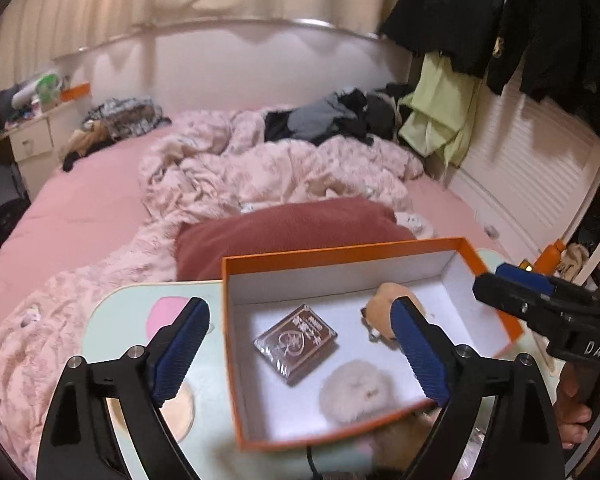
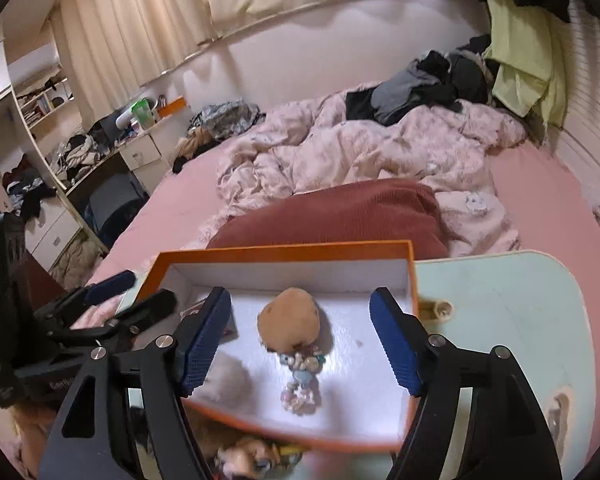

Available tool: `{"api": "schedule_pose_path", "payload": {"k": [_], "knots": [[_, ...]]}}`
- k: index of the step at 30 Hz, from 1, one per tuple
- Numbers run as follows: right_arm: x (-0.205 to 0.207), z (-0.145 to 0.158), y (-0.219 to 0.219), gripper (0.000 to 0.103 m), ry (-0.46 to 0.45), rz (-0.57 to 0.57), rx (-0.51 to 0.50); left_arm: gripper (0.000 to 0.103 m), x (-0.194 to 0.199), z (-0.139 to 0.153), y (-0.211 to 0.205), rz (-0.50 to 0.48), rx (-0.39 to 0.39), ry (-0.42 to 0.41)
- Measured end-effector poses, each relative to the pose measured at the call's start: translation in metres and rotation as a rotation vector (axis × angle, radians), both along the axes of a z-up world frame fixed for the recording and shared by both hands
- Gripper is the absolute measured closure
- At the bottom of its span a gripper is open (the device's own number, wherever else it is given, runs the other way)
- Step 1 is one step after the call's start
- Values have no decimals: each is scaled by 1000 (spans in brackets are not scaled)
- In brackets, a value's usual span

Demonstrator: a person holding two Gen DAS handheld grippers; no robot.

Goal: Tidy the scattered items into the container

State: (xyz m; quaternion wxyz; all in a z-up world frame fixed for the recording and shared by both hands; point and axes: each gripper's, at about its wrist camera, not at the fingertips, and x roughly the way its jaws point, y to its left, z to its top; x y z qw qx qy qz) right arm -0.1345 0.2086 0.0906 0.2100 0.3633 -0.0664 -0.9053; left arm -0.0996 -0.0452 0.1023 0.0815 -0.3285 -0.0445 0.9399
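Left wrist: the left gripper (image 1: 300, 354) gapes empty over the orange box (image 1: 476, 258), whose near rim lies under it; a card pack (image 1: 295, 343) and puff (image 1: 356, 392) lie inside. Right wrist: the right gripper (image 2: 300, 342) spreads, released, above a plush charm (image 2: 290, 320) mid-box; bare table (image 2: 500, 300) lies right.

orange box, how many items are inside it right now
3 show. A brown card pack lies near the middle of the orange box, a white fluffy puff near its front wall, and a tan plush charm toward the back. Gripper fingers may hide more.
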Motion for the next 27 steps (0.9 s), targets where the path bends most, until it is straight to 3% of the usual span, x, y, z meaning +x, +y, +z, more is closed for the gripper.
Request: {"api": "schedule_pose_path", "payload": {"k": [6,11,14,18,23,27], "knots": [[59,8,-2,31,77,19,74,1,68,4,3,-48,23,57],[116,-14,-3,24,99,43,141,1,119,-24,20,-106,-44,34],[141,-35,-3,24,105,30,222,1,139,-48,26,-73,-125,27],[157,-56,2,24,76,11,270,1,147,-73,29,-68,-153,-21],[163,-74,6,24,43,-38,299,1,143,-85,26,-43,-154,-57],[162,-82,-1,24,32,-14,348,1,139,-98,23,-28,-141,-102]]}}
